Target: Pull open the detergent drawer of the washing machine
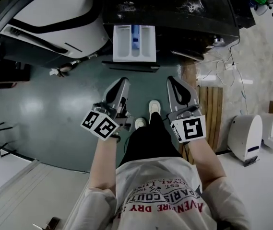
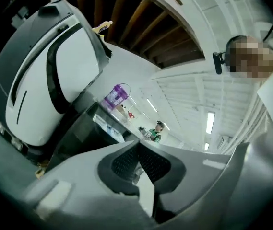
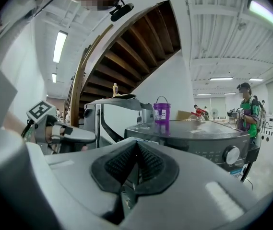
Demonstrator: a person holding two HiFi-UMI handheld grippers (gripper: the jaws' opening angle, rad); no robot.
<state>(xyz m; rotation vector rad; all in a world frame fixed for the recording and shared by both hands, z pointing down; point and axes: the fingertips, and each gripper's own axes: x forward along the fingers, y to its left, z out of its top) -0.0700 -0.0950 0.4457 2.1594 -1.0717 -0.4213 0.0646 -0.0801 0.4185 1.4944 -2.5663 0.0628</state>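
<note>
The dark washing machine (image 1: 174,8) stands at the top of the head view. Its white detergent drawer (image 1: 134,43), with a blue insert, sticks out of the front towards me. Both grippers hang back from the machine, apart from the drawer. My left gripper (image 1: 122,83) is tilted, its jaws shut with nothing between the pads (image 2: 126,162). My right gripper (image 1: 174,80) is also shut and empty. In the right gripper view the washing machine (image 3: 198,133) lies ahead past my right gripper (image 3: 136,145), with a purple bucket (image 3: 161,111) on its lid.
A white-and-black machine (image 1: 54,18) stands left of the washer. A wooden slat panel (image 1: 213,114), white appliances (image 1: 245,135) and floor cables (image 1: 232,66) lie at the right. My feet (image 1: 148,114) are on the green floor. A person in green (image 3: 246,104) stands far off.
</note>
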